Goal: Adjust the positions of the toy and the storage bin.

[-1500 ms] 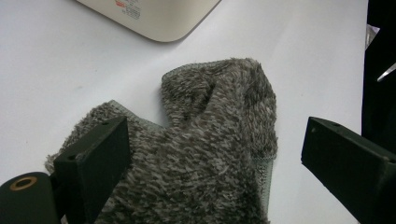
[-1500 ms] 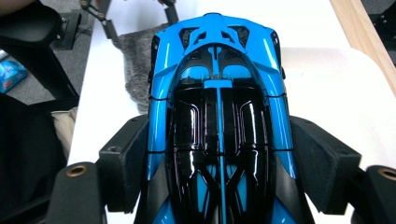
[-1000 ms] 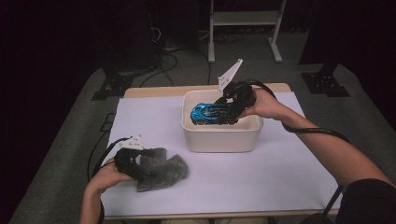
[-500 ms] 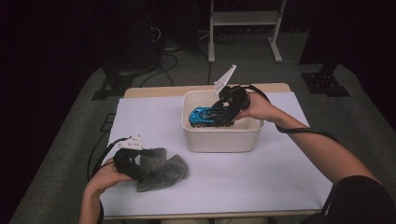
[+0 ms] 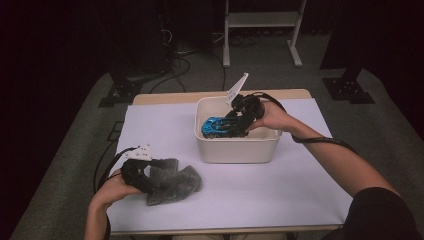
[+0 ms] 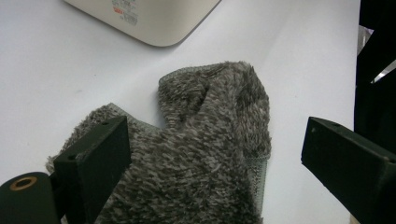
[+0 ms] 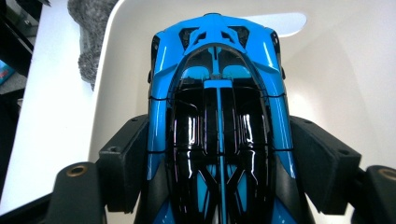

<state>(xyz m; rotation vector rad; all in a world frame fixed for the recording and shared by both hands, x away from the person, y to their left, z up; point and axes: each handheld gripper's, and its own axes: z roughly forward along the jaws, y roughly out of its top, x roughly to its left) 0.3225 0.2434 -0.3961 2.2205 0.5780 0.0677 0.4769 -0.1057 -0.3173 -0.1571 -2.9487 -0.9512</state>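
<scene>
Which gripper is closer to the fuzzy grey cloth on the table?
Left. The left gripper rests right over the fuzzy grey cloth, open jaws straddling it. The right gripper is away inside the cream plastic bin, clamped on the blue toy car.

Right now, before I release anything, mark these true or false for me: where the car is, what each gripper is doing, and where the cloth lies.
1. The right gripper is clamped on the blue toy car. True.
2. The car is over the white bin. True.
3. The grey fuzzy cloth lies inside the bin. False: it lies on the white table cover, beside the bin.
4. The left gripper is shut. False: its jaws stand apart over the cloth.
</scene>
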